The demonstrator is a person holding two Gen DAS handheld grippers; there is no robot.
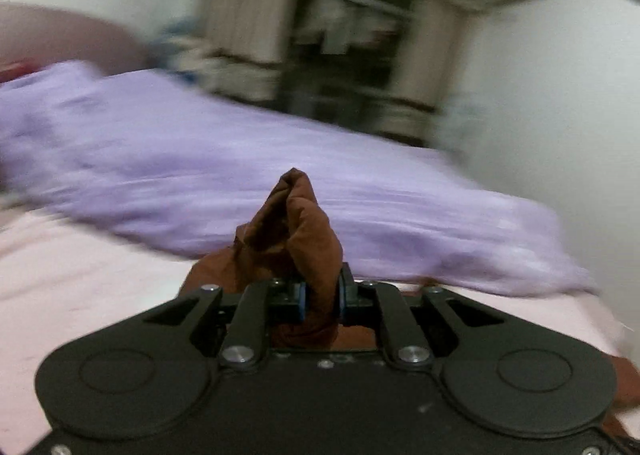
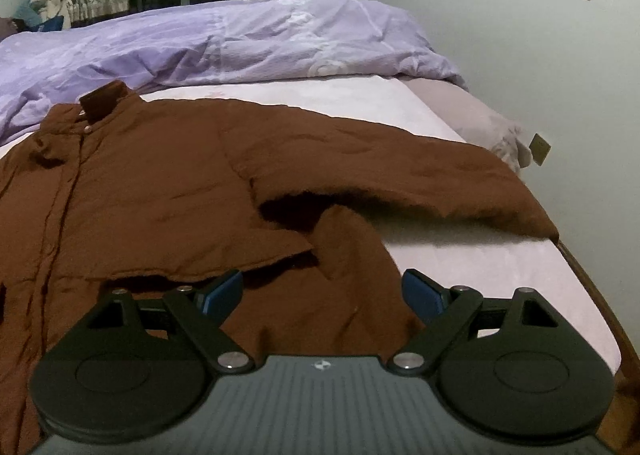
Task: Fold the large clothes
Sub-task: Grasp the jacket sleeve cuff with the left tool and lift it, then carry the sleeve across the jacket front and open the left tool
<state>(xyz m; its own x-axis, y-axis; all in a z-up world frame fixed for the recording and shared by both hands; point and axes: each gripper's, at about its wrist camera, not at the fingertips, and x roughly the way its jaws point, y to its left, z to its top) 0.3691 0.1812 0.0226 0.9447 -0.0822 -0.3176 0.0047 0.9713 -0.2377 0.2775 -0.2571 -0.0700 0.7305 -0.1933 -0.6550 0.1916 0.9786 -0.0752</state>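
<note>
Your left gripper [image 1: 322, 301] is pinching a bunched-up bit of the brown jacket [image 2: 160, 175]. Your right gripper [image 2: 322, 293] is spread wide, just above the jacket's near edge. The jacket lies flat on the pink sheet [image 2: 460, 267], with the purple blanket [image 2: 240, 39] far behind.

Brown jacket [image 2: 160, 183], lilac duvet [image 2: 240, 43], pink sheet [image 2: 480, 275].

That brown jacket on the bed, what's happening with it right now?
A person with a gripper in each hand is folding it. The left gripper is clamped on a bunch of the brown jacket. The right gripper is open above the jacket's near edge. The jacket lies spread on the bed, in front of a purple duvet.
</note>
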